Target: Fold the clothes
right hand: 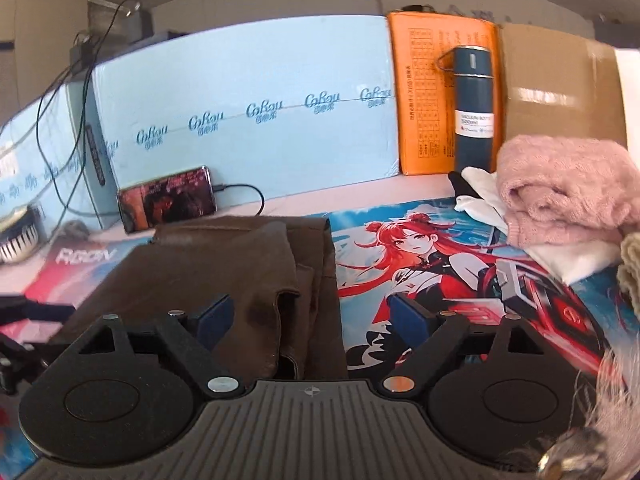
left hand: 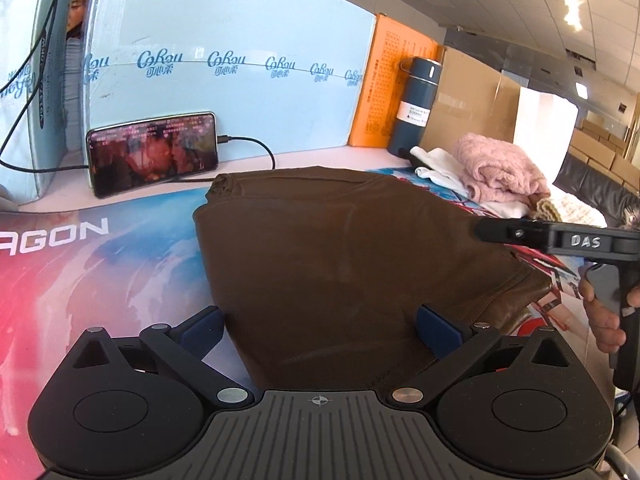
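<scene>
One brown garment (left hand: pixel 340 264), one phone (left hand: pixel 154 152), one flask (left hand: pixel 416 106), two claws (left hand: pixel 320 330).

Brown garment (left hand: pixel 340 264) folded, flat on printed mat (right hand: pixel 460 280).

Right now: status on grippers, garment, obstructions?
Left gripper open, right gripper open, nothing held. Brown garment folded flat on mat. Pink sweater pile beside it, clear.

Bright; fisheye-warped edges; slight blur
</scene>
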Tool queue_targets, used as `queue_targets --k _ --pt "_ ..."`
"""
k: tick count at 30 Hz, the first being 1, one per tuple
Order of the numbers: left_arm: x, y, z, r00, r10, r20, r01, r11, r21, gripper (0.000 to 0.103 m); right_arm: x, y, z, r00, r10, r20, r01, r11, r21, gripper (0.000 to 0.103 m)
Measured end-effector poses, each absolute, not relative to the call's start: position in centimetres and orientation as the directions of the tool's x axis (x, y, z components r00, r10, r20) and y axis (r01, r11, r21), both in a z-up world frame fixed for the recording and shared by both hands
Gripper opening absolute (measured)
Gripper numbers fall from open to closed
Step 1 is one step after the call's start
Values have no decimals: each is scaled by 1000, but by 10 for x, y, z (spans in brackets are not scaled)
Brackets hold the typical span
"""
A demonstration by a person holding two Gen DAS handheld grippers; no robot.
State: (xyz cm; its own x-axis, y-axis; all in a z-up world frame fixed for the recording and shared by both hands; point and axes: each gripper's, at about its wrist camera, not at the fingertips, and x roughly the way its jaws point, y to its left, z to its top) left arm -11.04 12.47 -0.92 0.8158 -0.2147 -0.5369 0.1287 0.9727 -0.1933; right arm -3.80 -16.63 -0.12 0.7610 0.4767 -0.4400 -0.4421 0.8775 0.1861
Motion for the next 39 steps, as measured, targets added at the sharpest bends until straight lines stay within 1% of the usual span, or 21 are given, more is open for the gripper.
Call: queue_targets --k 5,9,14,16,21,26,31,33,36,37,39 --pt "-109 142 -7 820 -236 -521 66 944 -323 103 -56 -196 11 692 584 -425 -372 792 484 92" --pt "-106 160 -10 817 -240 -524 -15 900 -436 103 -72 -204 9 646 629 -433 -315 736 600 92" --pt "-105 168 -15 808 -307 -502 -7 848 -530 103 -79 -205 -2 559 702 -441 -233 644 729 93" --pt "-105 166 -16 800 -344 -492 21 835 -550 103 -77 -202 -9 519 727 -450 -184 608 772 93" --pt "-105 157 -17 782 -391 -486 61 824 -564 103 -71 -188 -23 472 732 -491 -99 598 796 93" --pt "-106 159 -17 751 -485 -448 109 761 -640 103 -67 -169 -25 492 728 -478 -122 601 790 97" --pt "-107 163 -19 712 -625 -320 192 612 -768 103 -65 -164 -27 504 732 -458 -141 593 793 98" --pt "-108 163 -18 717 -640 -274 206 571 -794 103 -66 -166 -29 512 735 -445 -136 581 803 98" --pt "-109 167 -17 700 -693 -170 244 457 -855 103 -66 -170 -30 497 759 -421 -109 536 837 98" --pt "-109 165 -15 705 -690 -165 241 452 -859 103 -66 -172 -31 488 769 -413 -96 517 851 98" --pt "-110 161 -10 716 -680 -160 232 447 -864 103 -62 -177 -36 410 828 -383 -23 429 903 98"
